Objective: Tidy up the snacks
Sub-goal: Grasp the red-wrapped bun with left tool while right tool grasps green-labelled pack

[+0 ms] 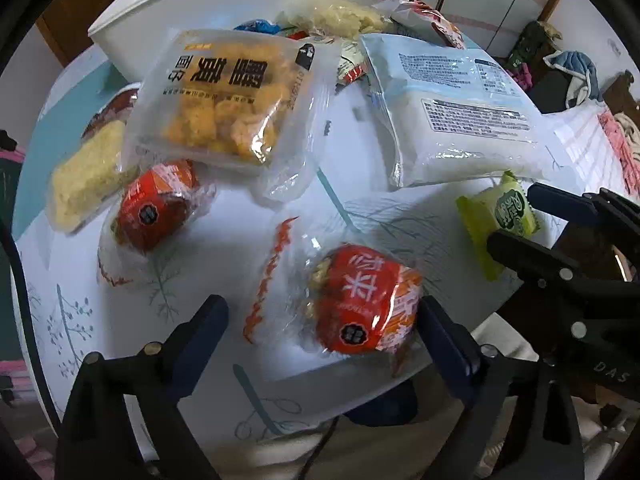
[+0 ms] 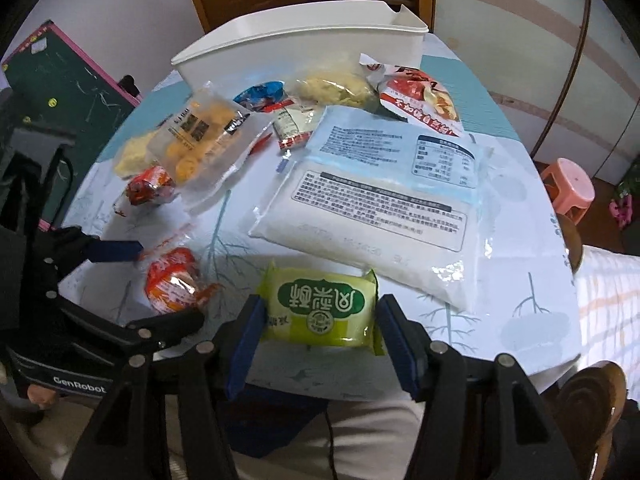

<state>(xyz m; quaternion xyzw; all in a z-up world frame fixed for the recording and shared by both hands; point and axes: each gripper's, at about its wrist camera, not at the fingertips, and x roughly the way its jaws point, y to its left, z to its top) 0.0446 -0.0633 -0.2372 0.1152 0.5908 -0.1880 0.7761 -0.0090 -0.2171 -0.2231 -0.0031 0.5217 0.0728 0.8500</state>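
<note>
A red-wrapped snack packet (image 1: 364, 304) lies near the table's front edge, between the fingers of my left gripper (image 1: 320, 316). The right finger is against its wrapper and the left finger stands well clear, so the gripper is open. A green snack packet (image 2: 320, 312) lies flat on the tablecloth between the blue pads of my right gripper (image 2: 320, 320). The pads sit right at its two ends without squeezing it. The left wrist view shows the same green packet (image 1: 496, 216) at the right, and the right wrist view shows the red packet (image 2: 172, 280) at the left.
A white bin (image 2: 296, 52) stands at the table's far side. In front of it lie a large white bag (image 2: 380, 208), a yellow snack bag (image 1: 224, 100), a second red packet (image 1: 156, 208) and several other packets. A pink stool (image 2: 568, 184) stands beyond the table's right edge.
</note>
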